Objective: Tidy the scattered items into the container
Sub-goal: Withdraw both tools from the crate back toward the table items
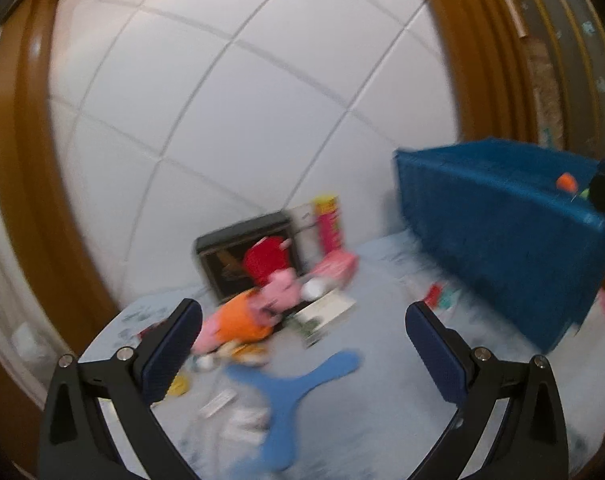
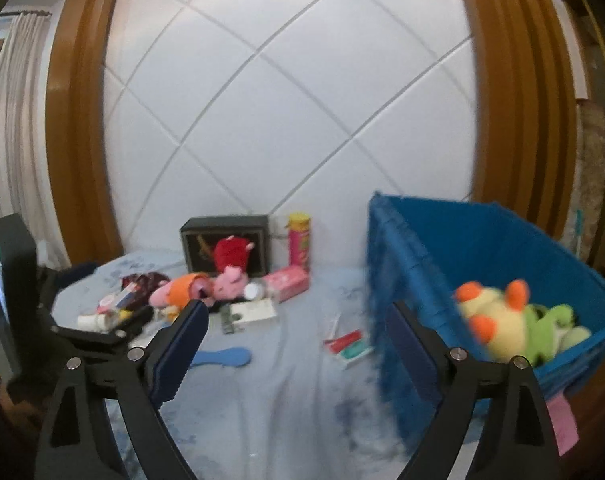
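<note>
A blue fabric bin (image 2: 498,256) stands at the right of the bed; it also shows in the left wrist view (image 1: 498,236). A yellow, orange and green plush (image 2: 510,320) lies inside it. Scattered items lie on the bed: an orange and pink plush (image 1: 242,316) (image 2: 182,290), a pink pig plush (image 1: 280,286) (image 2: 230,280), a blue three-armed boomerang (image 1: 290,392) (image 2: 222,358), a pink box (image 2: 286,282), a red and green packet (image 2: 348,344). My left gripper (image 1: 302,316) is open above the boomerang. My right gripper (image 2: 298,322) is open beside the bin's near wall.
A black box (image 2: 226,242) with a red plush (image 2: 232,252) and a pink and yellow can (image 2: 299,240) stand against the white padded headboard (image 2: 286,92). A white booklet (image 2: 254,312) and small bottles (image 2: 98,320) lie on the light blue sheet (image 2: 282,400). Wooden frame on both sides.
</note>
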{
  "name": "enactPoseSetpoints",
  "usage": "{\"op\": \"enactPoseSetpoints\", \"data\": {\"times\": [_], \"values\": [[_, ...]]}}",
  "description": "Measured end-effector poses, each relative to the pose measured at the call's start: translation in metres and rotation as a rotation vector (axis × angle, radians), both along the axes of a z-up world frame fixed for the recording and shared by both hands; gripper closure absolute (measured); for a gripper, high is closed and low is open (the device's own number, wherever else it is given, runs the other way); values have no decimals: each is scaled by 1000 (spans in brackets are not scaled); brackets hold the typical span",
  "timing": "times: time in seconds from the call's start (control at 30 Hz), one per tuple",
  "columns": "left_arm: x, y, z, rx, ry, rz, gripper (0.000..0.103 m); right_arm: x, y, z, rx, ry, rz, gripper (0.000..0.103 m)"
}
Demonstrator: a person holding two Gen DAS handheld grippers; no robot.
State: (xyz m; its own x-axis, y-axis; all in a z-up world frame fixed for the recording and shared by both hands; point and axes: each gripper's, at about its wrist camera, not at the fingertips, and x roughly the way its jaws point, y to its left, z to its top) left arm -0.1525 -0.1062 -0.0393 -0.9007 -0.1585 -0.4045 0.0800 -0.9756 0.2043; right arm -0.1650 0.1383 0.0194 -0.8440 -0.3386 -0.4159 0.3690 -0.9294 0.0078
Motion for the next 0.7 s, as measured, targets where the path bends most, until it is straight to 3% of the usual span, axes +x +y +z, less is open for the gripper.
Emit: {"op": "enactPoseSetpoints", "data": {"times": [0.3,0.7], "values": [[17,-109,-55,14,-99,148,0,-12,-77,-72,42,-135,51,12],[2,-131,-124,33,-200,205,0,-49,-127,-148,118,-244,290,11]]}}
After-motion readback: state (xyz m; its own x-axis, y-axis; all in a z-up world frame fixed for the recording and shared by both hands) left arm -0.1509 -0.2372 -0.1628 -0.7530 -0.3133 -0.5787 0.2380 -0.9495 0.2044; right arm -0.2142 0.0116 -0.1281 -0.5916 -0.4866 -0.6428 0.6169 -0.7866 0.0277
